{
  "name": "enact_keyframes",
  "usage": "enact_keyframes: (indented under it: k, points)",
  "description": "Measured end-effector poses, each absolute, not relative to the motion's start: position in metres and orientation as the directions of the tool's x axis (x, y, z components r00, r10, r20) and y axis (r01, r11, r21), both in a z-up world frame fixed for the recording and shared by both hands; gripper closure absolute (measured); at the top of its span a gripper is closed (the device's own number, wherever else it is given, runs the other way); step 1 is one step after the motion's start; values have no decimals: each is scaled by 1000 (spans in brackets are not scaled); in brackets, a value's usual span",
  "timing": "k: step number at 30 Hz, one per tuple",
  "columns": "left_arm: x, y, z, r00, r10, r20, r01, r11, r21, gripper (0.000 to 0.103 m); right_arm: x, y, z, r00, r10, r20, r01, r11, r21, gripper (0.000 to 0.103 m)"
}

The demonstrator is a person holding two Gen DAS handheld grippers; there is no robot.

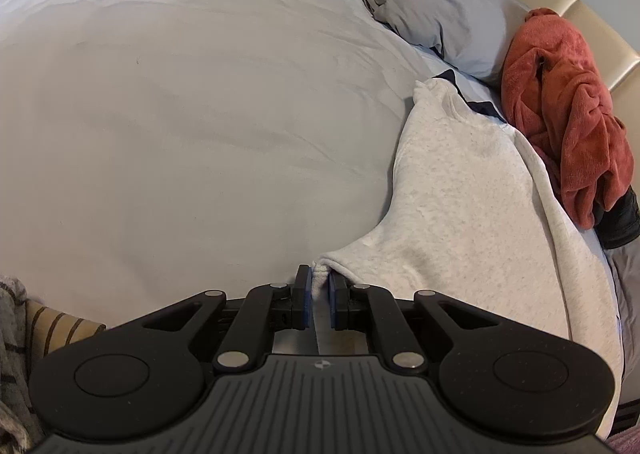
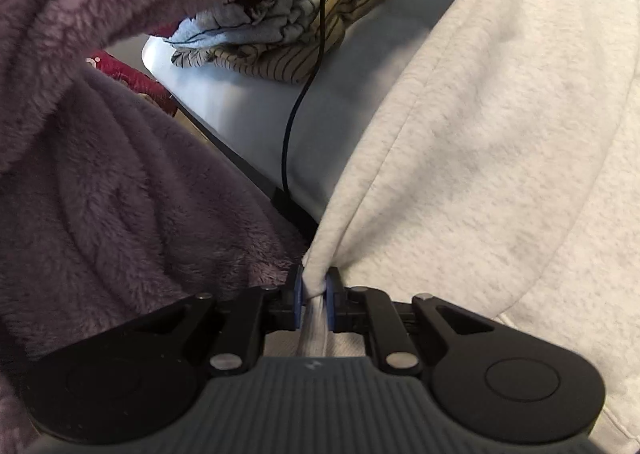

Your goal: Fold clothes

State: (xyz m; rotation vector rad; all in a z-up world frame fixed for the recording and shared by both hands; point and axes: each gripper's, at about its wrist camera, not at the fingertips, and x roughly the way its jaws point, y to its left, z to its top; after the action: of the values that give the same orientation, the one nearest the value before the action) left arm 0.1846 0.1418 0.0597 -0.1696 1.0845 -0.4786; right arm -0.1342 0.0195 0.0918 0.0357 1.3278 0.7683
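Both pinching: left tongs (image 1: 319,286) clamped on one corner of the pale heather-grey fleece sweatshirt (image 1: 460,182), right tongs (image 2: 315,290) on another. Spread over the grey-sheeted bed (image 1: 180,94), long axis stretching away ahead of both tongs.

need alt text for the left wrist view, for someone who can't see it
The left gripper is shut on a bunched edge of a pale grey sweatshirt that lies spread on a bed with a light grey cover. Beyond it, a crumpled rust-red garment sits by a grey pillow near the beige headboard.
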Motion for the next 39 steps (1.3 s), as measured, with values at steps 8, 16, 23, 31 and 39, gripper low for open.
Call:
enact_keyframes:
  k: [8, 16, 23, 31, 39]
  points:
    - [164, 156, 67, 365, -410, -836, 304, 901, -309, 91, -141, 33, 88, 42, 508, -860, -522, 745, 415, 56]
    - [109, 178, 98, 379, -449, -809, 321, 884, -341, 84, -158, 1, 110, 106, 531, -841, -485, 766, 422, 52]
    - [39, 162, 119, 338, -451, -826, 392, 865, -312, 81, -168, -64, 121, 280, 450, -848, -323, 876, 358, 52]
    - [-56, 153, 124, 316, -426, -847, 387, 874, -295, 81, -172, -102, 107, 329, 401, -855, -216, 913, 345, 54]
    - [-140, 115, 117, 380, -318, -869, 433, 891, -136, 81, -170, -86, 83, 276, 452, -848, -179, 891, 417, 54]
